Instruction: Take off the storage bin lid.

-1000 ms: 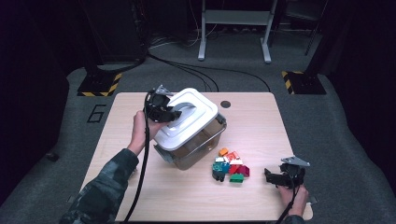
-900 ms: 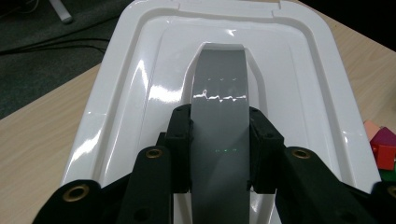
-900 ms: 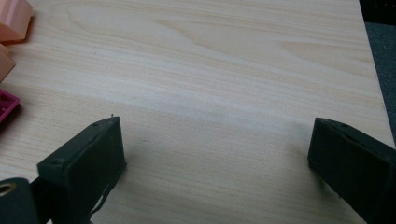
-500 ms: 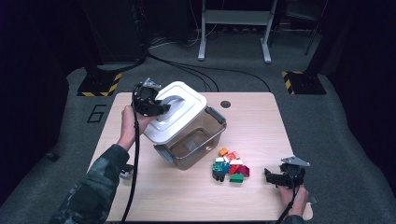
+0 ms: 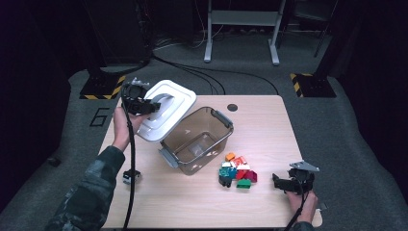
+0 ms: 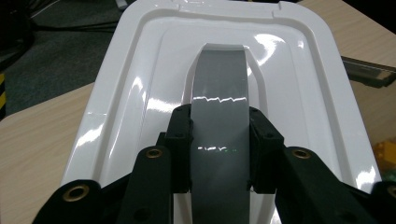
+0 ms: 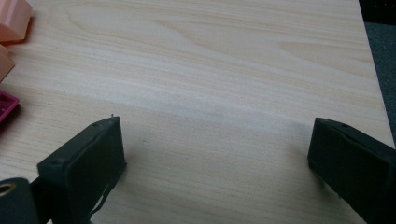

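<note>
Lifted clear of the brown bin (image 5: 197, 139) since the earlier frame, the white lid (image 5: 166, 109) now hangs tilted at centre-left, past the bin's left rim. The left hand-held gripper (image 6: 219, 140) is clamped on its grey handle (image 6: 219, 112), probably to open the bin for the coloured blocks (image 5: 236, 169). Lower right, the right hand-held gripper (image 5: 284, 182) rests on the tabletop (image 5: 260, 120), jaws wide and empty.

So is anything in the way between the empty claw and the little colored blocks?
No. The right gripper sits with jaws open beside the blocks, with bare table between them. The left gripper holds the white lid off to the side.
</note>
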`<state>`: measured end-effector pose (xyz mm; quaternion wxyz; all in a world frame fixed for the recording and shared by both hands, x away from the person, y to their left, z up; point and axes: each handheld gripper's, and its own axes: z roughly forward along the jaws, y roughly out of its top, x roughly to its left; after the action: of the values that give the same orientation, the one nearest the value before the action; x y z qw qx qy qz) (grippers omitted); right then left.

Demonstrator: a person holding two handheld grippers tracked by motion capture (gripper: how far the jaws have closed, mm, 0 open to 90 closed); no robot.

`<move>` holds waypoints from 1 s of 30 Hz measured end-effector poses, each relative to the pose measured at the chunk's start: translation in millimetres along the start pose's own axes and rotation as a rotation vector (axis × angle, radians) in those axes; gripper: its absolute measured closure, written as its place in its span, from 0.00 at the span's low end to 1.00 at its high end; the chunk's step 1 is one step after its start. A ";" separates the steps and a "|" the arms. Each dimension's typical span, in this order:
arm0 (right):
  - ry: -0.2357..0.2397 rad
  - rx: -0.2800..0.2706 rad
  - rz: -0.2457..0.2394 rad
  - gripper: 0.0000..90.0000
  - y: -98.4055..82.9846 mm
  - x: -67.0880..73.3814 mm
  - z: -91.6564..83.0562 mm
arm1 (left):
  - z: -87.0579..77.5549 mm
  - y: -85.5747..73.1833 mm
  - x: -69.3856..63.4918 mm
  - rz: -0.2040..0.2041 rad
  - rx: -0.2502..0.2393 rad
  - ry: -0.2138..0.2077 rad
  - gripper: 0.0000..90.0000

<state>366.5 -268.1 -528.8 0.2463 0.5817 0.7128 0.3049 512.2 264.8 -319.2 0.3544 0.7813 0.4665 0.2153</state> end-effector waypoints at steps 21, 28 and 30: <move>-0.002 -0.004 -0.003 0.04 -0.1 -0.2 0.1 | 22.0 -43.7 56.8 -0.187 0.029 0.163 0.74; -0.003 -0.003 -0.003 0.04 -0.1 -0.2 0.0 | 37.5 -62.9 69.6 -0.241 0.063 0.192 0.74; -0.003 -0.003 -0.005 0.04 -0.1 -0.3 0.0 | 41.8 -68.7 71.9 -0.249 0.076 0.196 0.74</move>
<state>366.4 -268.4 -528.9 0.2489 0.5798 0.7135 0.3046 534.5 335.0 -398.1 0.3015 0.7056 0.5998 0.2269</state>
